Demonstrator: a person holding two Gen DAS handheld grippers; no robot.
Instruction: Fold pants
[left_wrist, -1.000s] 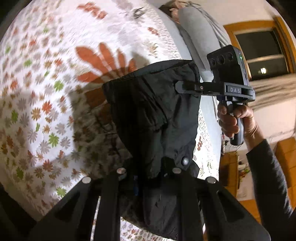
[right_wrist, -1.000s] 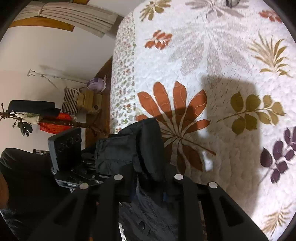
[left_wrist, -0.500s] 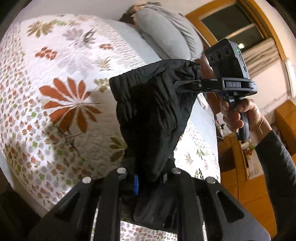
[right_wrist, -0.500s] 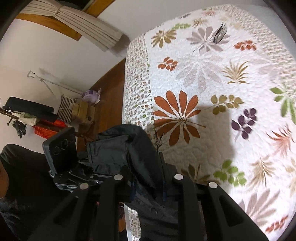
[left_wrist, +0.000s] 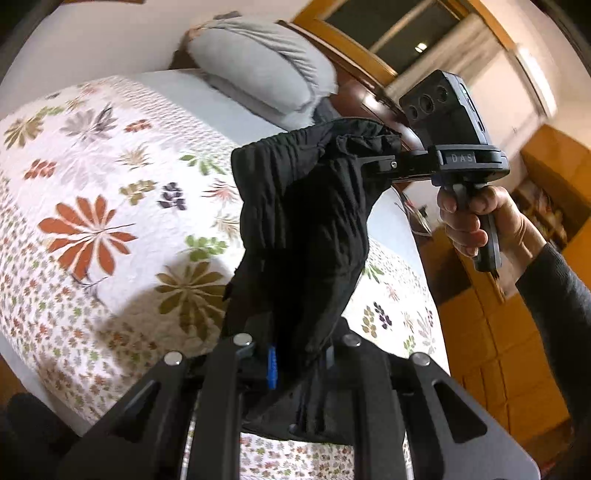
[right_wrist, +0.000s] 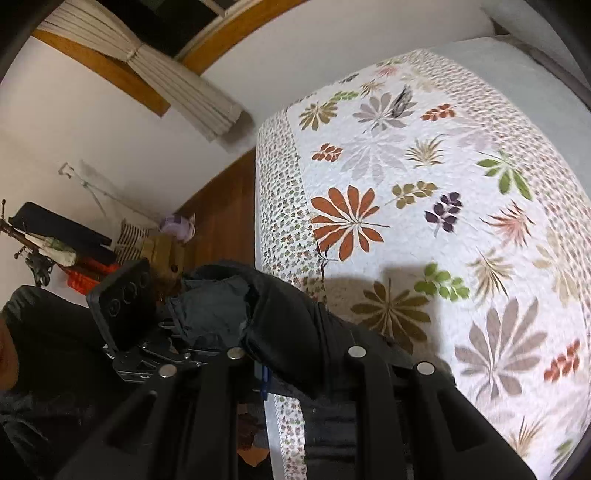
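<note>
Both grippers, left (left_wrist: 295, 354) and right (right_wrist: 295, 365), are clamped on the black pants (left_wrist: 306, 229) held above the quilt (left_wrist: 110, 166); bunched cloth could slip out, spoiling the fold.

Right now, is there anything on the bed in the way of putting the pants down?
Nothing visible is. Both grippers, left and right, hold the black pants up above the flowered quilt, and the quilt below looks bare. The grey pillow sits far off at the head.

Leaf-patterned quilt (right_wrist: 461, 206) on bed, grey pillow (left_wrist: 258, 70) at its head, bundled curtain (right_wrist: 177, 81), wooden floor (right_wrist: 225, 214).
</note>
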